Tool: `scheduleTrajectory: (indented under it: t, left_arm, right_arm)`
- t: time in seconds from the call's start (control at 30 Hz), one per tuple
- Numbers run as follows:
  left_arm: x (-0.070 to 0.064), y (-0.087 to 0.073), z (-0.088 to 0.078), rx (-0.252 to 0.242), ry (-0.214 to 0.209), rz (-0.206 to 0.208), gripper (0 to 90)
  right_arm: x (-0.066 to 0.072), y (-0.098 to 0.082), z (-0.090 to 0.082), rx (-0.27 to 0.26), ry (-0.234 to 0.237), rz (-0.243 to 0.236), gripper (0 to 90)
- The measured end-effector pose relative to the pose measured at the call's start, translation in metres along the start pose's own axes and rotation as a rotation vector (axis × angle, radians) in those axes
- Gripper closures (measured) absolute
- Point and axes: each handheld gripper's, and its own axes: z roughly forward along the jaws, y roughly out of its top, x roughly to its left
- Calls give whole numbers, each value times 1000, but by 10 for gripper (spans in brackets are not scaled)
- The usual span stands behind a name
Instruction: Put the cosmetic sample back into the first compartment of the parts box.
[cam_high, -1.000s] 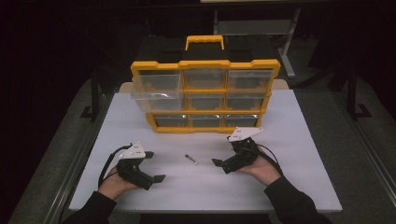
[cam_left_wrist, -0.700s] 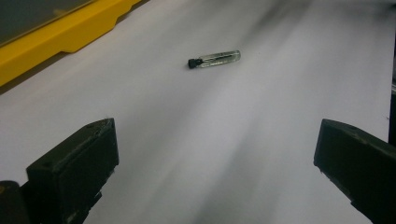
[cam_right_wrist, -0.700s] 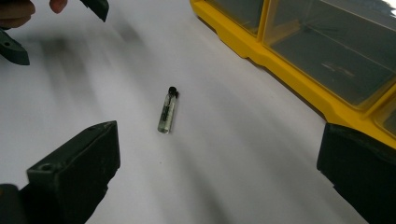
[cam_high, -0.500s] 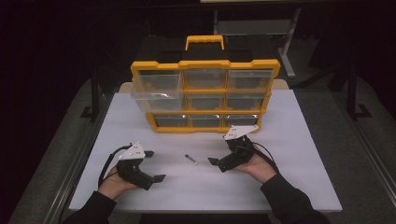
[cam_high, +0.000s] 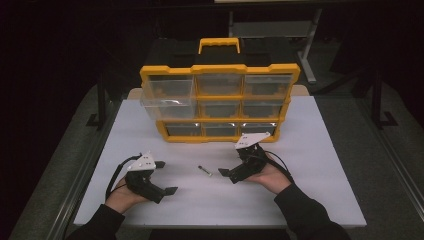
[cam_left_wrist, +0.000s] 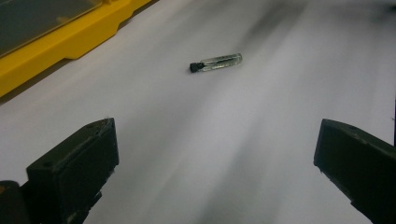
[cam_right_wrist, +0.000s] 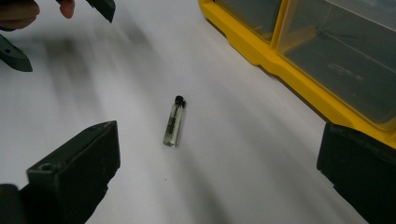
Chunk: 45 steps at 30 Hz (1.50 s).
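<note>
A small clear vial with a black cap lies flat on the white table, between my two grippers. In the left gripper view the vial lies well ahead of the left gripper, whose jaws stand wide apart and hold nothing. The left gripper rests at the front left. My right gripper is just right of the vial and points at it. In the right gripper view the vial lies close ahead of the right gripper, slightly left of centre, and those jaws are open.
A yellow organiser case with clear drawers stands upright at the middle back of the table. Its top-left drawer is pulled out. Its yellow base runs close by the right gripper. The table's edges drop to a dark floor.
The right gripper has slid a little left, closer to the vial. The left gripper and the vial have stayed where they were.
</note>
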Motion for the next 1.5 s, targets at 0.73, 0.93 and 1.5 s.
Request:
scheduleTrajectory:
  t: [0.73, 0.93, 1.5]
  left_arm:
    - [-1, 1, 0, 8, -5, 7, 0]
    - [-1, 1, 0, 7, -4, 9, 0]
    - [-1, 1, 0, 1, -3, 13, 0]
  right_arm:
    - [1, 12, 14, 16, 14, -15, 0]
    - [2, 15, 17, 20, 19, -15, 0]
    - [5, 26, 31, 26, 40, -22, 0]
